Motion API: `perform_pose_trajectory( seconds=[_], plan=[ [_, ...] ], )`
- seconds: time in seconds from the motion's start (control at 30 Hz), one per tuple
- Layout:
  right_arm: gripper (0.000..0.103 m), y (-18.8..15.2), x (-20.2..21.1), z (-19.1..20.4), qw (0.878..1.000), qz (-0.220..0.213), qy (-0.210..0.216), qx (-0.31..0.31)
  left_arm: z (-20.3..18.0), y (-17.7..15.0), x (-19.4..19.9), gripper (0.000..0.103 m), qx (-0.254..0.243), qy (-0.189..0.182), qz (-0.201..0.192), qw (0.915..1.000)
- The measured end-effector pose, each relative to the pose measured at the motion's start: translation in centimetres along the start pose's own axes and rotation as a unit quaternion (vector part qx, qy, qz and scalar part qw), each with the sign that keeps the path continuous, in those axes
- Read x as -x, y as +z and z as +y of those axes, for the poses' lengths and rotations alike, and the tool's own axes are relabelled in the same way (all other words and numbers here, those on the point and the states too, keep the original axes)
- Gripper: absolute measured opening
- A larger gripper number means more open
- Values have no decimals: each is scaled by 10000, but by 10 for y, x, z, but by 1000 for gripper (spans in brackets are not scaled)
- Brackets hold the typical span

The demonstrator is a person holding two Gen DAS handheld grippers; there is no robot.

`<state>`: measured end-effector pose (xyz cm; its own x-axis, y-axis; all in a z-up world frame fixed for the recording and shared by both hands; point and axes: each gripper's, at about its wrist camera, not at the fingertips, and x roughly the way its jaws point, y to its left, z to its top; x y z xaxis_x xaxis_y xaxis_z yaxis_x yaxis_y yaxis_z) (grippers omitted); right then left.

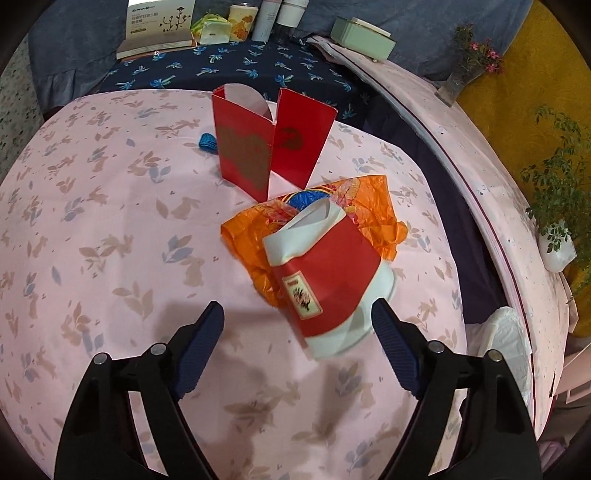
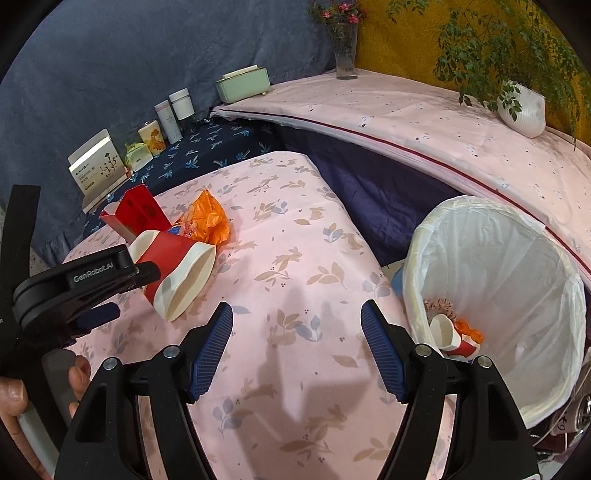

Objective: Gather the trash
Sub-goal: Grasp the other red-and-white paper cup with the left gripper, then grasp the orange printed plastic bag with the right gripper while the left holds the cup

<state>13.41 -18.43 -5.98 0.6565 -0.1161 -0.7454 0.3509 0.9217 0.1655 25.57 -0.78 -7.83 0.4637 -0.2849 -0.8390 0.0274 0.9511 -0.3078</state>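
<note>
A crushed red and white paper cup (image 1: 325,280) lies on its side on the pink floral cloth, partly on an orange plastic wrapper (image 1: 354,206). It also shows in the right wrist view (image 2: 177,269). My left gripper (image 1: 297,321) is open, its fingers either side of the cup's near end. A folded red paper box (image 1: 269,144) stands behind, with a small blue scrap (image 1: 207,142) beside it. My right gripper (image 2: 297,325) is open and empty over the cloth. A white-lined trash bin (image 2: 495,288) at the right holds a crushed cup (image 2: 452,338) and an orange scrap.
A book (image 1: 159,26), tins and bottles (image 1: 273,14) stand at the back on a dark blue cloth. A green tissue box (image 1: 362,37), a flower vase (image 2: 345,48) and a potted plant (image 2: 521,107) sit on the raised pink ledge.
</note>
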Motion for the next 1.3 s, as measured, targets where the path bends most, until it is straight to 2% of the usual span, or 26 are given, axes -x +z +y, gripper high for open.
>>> perform_pose_trajectory(
  seconds=[0.17,0.27,0.47,0.7,0.97,1.13,1.3],
  plan=[
    [69,4,-11,2,10000,49,28,-34,-3,8,-12,64,7,-42,75,10000],
    [69,4,-14,2,10000,67,38,-49,-4,8,-14,42,-44,-147,109,9998],
    [69,0,-12,4,9999,82,57,-71,-6,2,3,31,-181,-263,-28,9995],
    [69,-5,5,13,9999,-15,106,0,8,-12,28,27,-189,-265,-132,9994],
    [69,-11,23,31,9996,-103,241,123,35,-24,69,26,-147,-51,-513,9986],
    [69,-13,24,45,9992,-24,364,180,56,-23,84,25,-170,210,-668,9974],
    [69,-12,17,58,9988,50,429,251,79,-17,92,25,-27,307,-770,9966]
  ],
)
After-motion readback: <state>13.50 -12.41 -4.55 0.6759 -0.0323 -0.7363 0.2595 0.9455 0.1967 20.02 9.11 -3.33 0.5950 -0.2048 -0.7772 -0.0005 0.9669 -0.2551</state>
